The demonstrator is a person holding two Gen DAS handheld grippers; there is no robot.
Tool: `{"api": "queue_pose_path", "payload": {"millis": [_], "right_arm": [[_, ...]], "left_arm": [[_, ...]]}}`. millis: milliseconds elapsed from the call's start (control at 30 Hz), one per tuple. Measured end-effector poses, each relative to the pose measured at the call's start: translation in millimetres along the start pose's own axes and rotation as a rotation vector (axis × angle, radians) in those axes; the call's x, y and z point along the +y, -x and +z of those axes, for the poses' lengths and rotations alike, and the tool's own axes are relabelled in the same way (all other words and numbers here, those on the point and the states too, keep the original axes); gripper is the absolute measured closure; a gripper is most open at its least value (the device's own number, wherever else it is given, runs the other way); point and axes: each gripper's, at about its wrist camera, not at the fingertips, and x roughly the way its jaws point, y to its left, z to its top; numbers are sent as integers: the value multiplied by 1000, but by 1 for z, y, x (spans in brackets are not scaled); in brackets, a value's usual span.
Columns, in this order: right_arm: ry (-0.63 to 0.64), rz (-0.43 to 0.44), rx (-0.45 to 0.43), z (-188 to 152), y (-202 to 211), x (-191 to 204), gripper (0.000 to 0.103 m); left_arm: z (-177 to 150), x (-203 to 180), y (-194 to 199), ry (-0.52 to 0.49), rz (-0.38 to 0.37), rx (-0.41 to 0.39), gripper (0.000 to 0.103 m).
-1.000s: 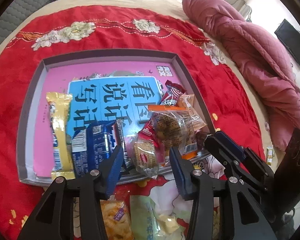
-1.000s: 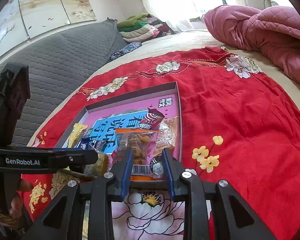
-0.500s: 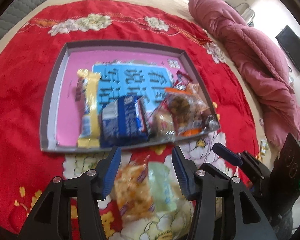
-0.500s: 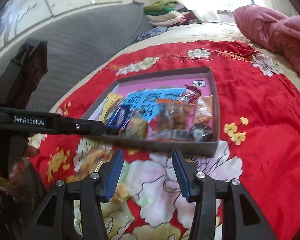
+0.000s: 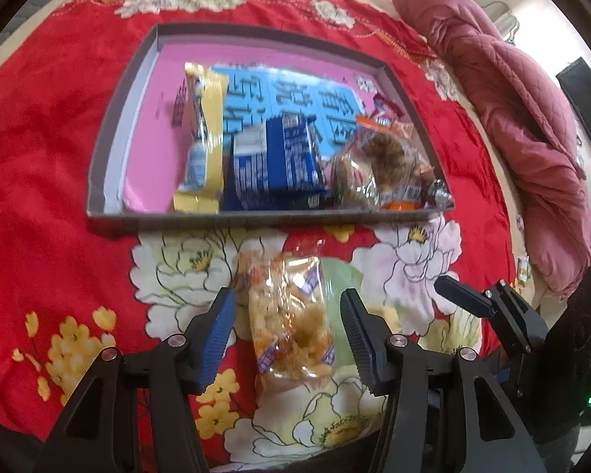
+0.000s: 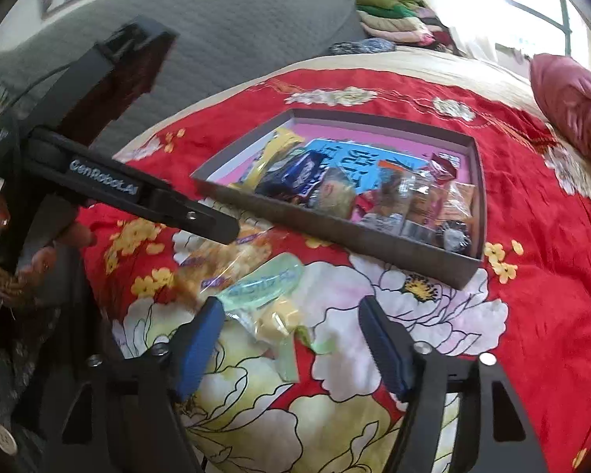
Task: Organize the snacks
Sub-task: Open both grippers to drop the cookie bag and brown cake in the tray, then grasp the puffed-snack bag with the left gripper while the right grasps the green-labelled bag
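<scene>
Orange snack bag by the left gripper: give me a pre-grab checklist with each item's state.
1. Left gripper open: ok.
2. Orange snack bag between its fingers: ok.
3. Bag free of the green packet: not ok, they overlap.
4. Right gripper open, apart from the orange bag: ok.
5. Room in the tray: ok, left side bare.
6. Fingers low enough to grip: cannot tell.

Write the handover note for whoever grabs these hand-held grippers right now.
Left hand-held gripper: open, empty, its fingers either side of the orange snack bag on the red blanket.
Right hand-held gripper: open, empty, over the green packet beside that bag.
Done: several snacks already lie in the tray.
Left: the bag and packet, both outside the tray's near wall, still need to go in.
</scene>
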Motion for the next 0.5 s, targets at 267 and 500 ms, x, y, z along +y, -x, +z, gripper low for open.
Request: {"api": "queue_pose_path", "payload": {"millis": [267, 500], "right_arm": [[150, -69, 57, -6, -24, 19, 28], [199, -65, 84, -7, -47, 21, 50]], "left_arm": [[-5, -1, -12, 3, -2, 34, 43], [-6, 0, -24, 15, 5, 55, 43]]}}
